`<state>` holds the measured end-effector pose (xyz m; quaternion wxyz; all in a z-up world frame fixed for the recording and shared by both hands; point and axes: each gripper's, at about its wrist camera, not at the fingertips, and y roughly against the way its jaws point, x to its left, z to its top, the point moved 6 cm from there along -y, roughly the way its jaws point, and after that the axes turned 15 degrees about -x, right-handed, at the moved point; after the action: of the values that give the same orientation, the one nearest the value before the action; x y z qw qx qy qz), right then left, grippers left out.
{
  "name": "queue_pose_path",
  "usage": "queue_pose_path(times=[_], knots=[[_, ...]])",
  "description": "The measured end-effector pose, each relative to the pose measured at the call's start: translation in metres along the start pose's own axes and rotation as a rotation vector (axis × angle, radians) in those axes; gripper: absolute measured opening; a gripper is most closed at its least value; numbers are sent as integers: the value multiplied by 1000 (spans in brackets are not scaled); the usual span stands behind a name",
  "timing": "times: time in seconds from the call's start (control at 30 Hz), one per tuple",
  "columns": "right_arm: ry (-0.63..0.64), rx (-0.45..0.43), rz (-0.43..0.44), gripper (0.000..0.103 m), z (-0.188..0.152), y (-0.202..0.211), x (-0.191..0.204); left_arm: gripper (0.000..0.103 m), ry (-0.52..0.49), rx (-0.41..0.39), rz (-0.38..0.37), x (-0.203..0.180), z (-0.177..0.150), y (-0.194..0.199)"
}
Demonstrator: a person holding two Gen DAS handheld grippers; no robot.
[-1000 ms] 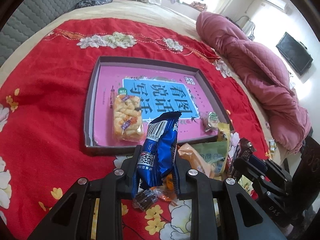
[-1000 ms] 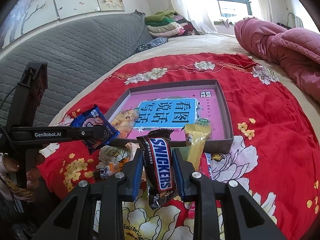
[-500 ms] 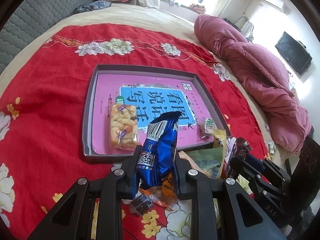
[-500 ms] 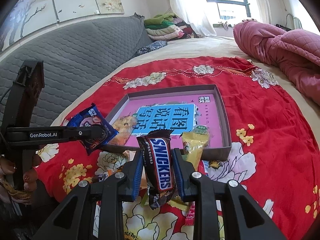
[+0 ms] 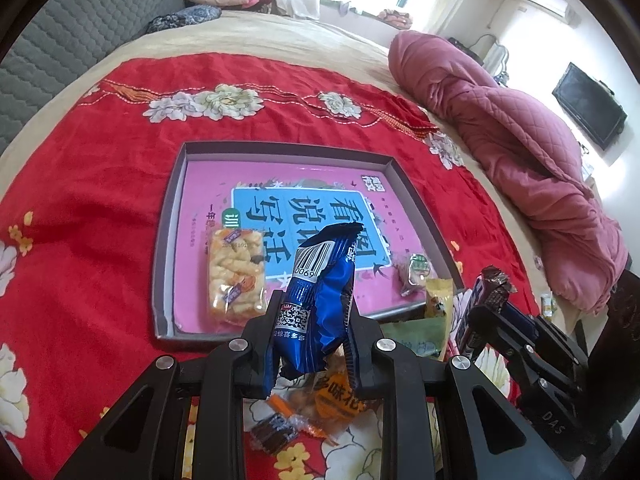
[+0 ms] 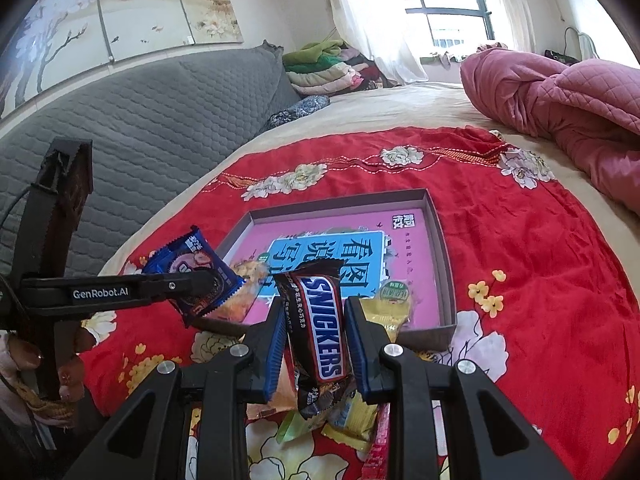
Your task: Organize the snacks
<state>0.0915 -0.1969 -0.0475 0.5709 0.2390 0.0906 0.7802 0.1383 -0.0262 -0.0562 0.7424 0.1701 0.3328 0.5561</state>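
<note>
Left gripper (image 5: pixel 314 312) clamped on blue packet (image 5: pixel 320 292), right gripper (image 6: pixel 316 328) clamped on Snickers (image 6: pixel 318 320); both raised clear of loose pile (image 5: pixel 320 404) at 6 o'clock, likely bound for tray (image 5: pixel 168 240) at 12 o'clock. Tray sits on red cloth (image 5: pixel 80 200). Count: two snacks gripped, two visible in tray, yellow pack (image 5: pixel 236 276) at its 7 o'clock, small green-label one (image 5: pixel 416 272) at 4; pile count unclear.

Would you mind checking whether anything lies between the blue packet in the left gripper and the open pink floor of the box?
Nothing visible does. The blue packet hangs over the box near wall; the puffed-snack pack lies to its left, leaving bare floor ahead.
</note>
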Motion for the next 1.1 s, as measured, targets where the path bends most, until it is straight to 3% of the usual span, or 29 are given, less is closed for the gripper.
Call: queue_pose_path(times=[0.47, 1.1], knots=[[-13, -66, -60, 29, 25, -12, -24, 27, -3, 6, 9, -6, 7, -23], [11, -67, -130, 29, 30, -41, -52, 27, 1, 21, 33, -8, 9, -52]])
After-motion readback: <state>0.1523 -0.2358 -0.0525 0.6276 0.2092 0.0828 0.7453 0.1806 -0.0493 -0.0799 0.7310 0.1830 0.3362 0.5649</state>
